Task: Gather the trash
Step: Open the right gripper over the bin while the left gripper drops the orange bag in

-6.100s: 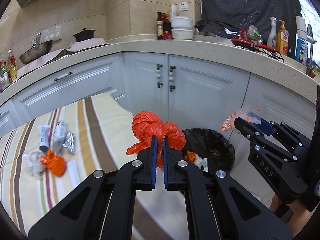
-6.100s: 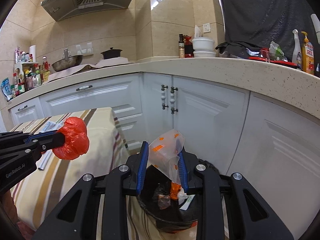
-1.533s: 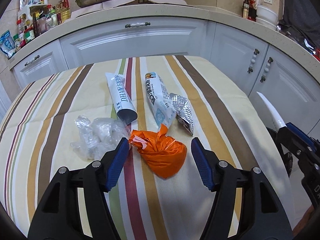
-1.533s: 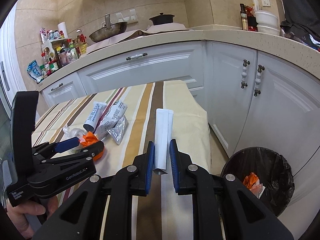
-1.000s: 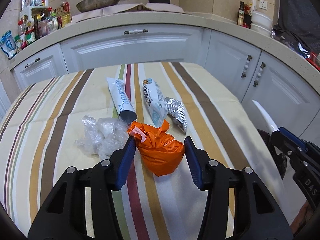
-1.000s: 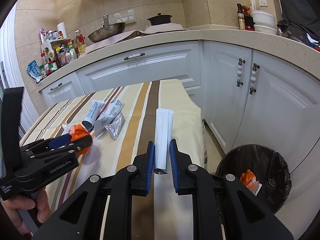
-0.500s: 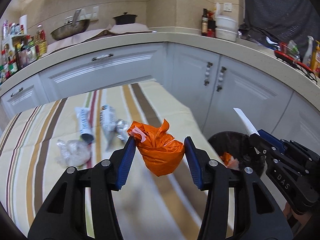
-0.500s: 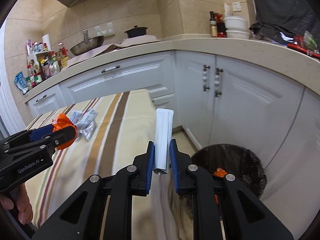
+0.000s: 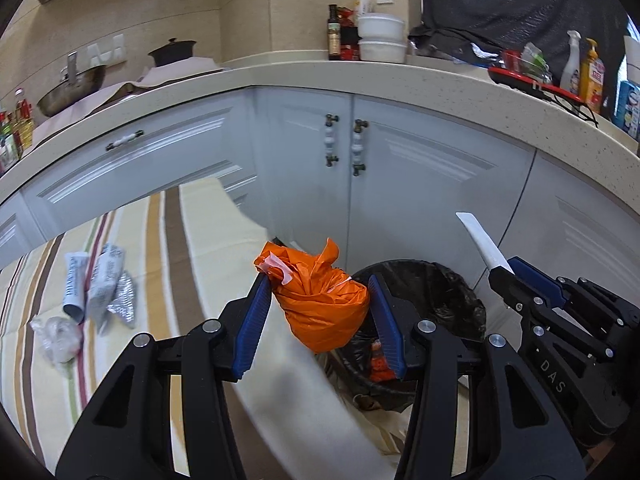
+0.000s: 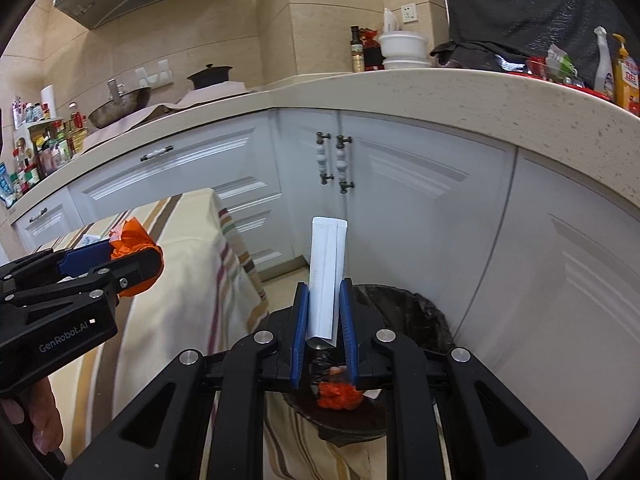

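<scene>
L fingers: grip orange bag, off worktop since pickup.
R fingers: grip white packet.
Bin: below both; drop next.

A knotted orange bag, crumpled and bulging, sits pinched between blue pads above the edge of the black-lined trash bin. A flat white wrapper stands upright, clamped at its lower end over the bin, where orange scraps lie. Two printed tubes, a foil piece and clear plastic lie together on the striped surface.
</scene>
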Demonstrator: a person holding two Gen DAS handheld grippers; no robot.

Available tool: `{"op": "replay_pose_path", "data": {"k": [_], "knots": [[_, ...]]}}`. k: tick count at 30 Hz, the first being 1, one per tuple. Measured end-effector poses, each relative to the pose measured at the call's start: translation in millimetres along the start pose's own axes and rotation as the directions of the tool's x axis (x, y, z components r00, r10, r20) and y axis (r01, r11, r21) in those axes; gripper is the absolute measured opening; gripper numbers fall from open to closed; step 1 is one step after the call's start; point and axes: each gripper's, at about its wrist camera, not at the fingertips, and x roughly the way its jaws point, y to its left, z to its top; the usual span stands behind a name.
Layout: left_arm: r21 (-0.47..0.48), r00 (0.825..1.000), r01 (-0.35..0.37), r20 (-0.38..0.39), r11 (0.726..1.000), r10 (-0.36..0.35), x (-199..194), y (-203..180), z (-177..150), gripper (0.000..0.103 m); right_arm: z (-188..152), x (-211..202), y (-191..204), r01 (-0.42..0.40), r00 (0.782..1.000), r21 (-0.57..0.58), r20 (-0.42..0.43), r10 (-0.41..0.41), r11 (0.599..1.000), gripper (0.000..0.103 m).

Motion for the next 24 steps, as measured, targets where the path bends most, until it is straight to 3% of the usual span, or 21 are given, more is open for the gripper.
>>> {"op": "replay_pose_path", "data": {"k": [14,17,24], "knots": [[0.048,1.000,0.022,-0.016,0.999,-0.021,35.1,-44.6,6.6,0.049,-8.2,12.3,-35.8,0.042,0.999,0.036,-0.001,-0.042,0.998,0.017],[0.071,1.000,0.008,-0.005,0.997,-0.008,45.5,-53.3,8.7,0.066,-9.7,21.6,-44.8,0.048,0.998,0.058,0.027,-0.050,0.997,0.026],[0.077,1.000,-0.013,-0.018,0.997,0.014,56.3,-56.2,11.4,0.074,-17.1,35.2,-59.5,0.064,0.998,0.114,-0.001,-0.065,0.991,0.032]]}}
